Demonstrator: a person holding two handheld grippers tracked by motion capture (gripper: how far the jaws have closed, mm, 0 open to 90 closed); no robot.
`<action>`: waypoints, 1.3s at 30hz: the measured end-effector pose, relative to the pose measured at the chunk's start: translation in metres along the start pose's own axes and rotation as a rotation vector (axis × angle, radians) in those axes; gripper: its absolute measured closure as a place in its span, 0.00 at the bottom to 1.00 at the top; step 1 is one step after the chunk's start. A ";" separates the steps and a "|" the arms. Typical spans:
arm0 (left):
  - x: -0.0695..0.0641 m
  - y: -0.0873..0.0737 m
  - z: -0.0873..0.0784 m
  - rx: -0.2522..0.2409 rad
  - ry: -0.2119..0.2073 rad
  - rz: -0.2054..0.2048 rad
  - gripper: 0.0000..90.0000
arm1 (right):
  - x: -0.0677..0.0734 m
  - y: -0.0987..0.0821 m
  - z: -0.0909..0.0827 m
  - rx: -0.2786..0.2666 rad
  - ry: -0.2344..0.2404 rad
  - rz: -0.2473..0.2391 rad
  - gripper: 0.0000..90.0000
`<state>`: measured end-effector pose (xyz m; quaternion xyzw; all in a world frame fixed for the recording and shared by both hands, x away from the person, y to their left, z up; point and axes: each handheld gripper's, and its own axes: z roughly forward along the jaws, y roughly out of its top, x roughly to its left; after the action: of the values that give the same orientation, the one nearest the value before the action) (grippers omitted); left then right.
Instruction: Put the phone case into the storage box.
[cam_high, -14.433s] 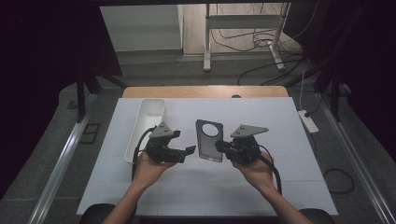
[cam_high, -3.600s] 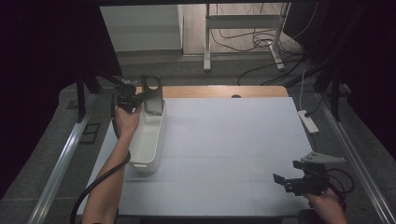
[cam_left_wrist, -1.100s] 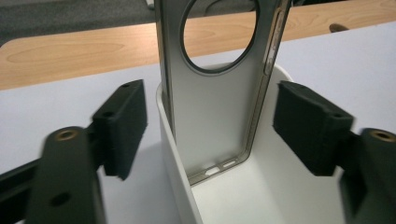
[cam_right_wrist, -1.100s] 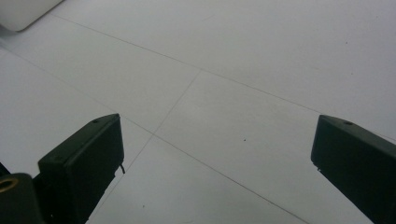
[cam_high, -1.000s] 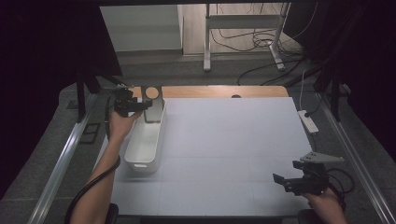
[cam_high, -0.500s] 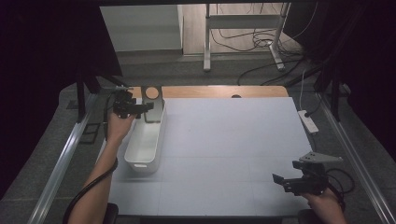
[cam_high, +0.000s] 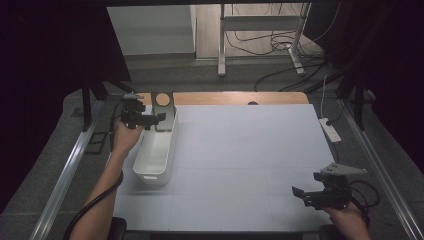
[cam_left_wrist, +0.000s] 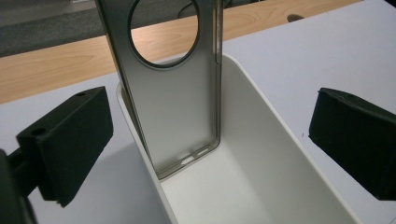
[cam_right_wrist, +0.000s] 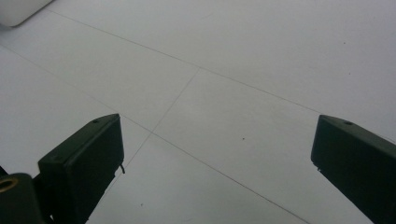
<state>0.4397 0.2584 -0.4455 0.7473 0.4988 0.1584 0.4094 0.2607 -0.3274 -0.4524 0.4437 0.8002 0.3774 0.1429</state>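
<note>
One right gripper (cam_high: 298, 192), mine, nearest, over the bare white table (cam_high: 240, 165): jaws wide, holding nothing. One long white plastic bin (cam_high: 156, 150) at the far left, containing one grey phone case with a round camera hole (cam_left_wrist: 175, 88), standing on end against its far wall. One left gripper (cam_high: 159, 118) just beside it: jaws have just been opening, pads (cam_left_wrist: 70, 140) clear of the case.

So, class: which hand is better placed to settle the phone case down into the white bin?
Left. The left gripper is right at the phone case leaning in the bin, jaws just opened. The right gripper rests at the table's near corner.
</note>
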 end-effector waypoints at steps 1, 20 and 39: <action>0.000 0.000 0.000 0.001 0.000 0.002 0.00 | 0.000 0.000 0.000 0.000 0.000 0.000 0.03; -0.013 -0.004 -0.011 -0.012 -0.021 0.058 0.00 | -0.002 0.000 -0.001 -0.005 0.006 0.019 0.01; -0.032 -0.011 -0.020 -0.017 -0.040 0.093 0.00 | -0.001 0.000 0.000 0.002 0.007 0.013 0.01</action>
<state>0.4062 0.2415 -0.4363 0.7692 0.4540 0.1665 0.4177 0.2611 -0.3285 -0.4524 0.4475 0.7982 0.3792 0.1372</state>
